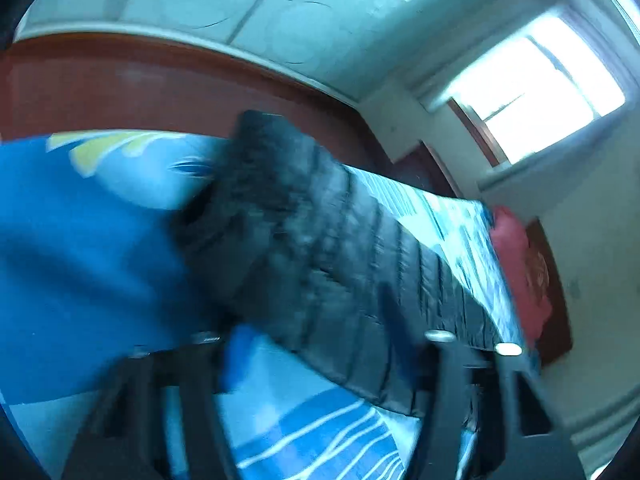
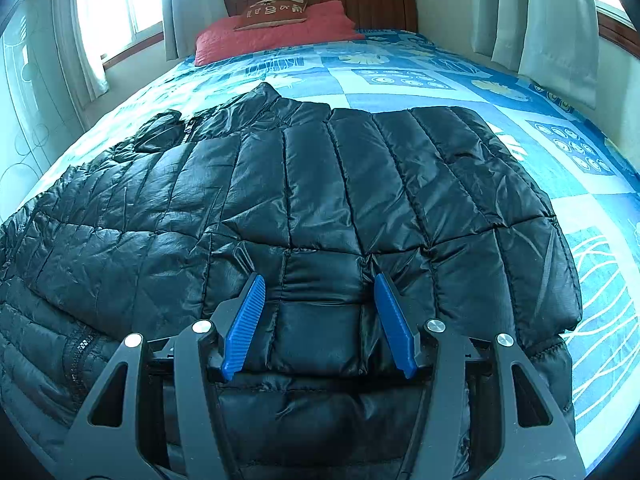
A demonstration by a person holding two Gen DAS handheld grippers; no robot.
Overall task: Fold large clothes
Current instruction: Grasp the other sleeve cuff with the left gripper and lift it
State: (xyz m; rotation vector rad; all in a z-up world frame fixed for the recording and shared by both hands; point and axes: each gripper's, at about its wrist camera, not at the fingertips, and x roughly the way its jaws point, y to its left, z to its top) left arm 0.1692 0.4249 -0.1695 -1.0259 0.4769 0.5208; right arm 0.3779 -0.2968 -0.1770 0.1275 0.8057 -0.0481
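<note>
A black quilted puffer jacket [image 2: 304,200] lies spread on a bed with a blue patterned sheet [image 2: 400,76]. My right gripper [image 2: 320,280] is open, its blue fingers [image 2: 248,320] resting on the jacket's near part, straddling a quilted panel. In the left wrist view, which is tilted and blurred, the jacket [image 1: 320,240] lies on the sheet [image 1: 80,260]. My left gripper [image 1: 320,344] is low in that frame, its dark frame spread wide. One blue finger [image 1: 236,360] shows, the other is hidden against the jacket.
A red pillow [image 2: 272,36] with a brown cushion [image 2: 276,14] lies at the wooden headboard [image 2: 360,0]. Windows with curtains stand on both sides [image 2: 120,4]. A reddish wooden board [image 1: 160,88] and a bright window [image 1: 532,92] show in the left wrist view.
</note>
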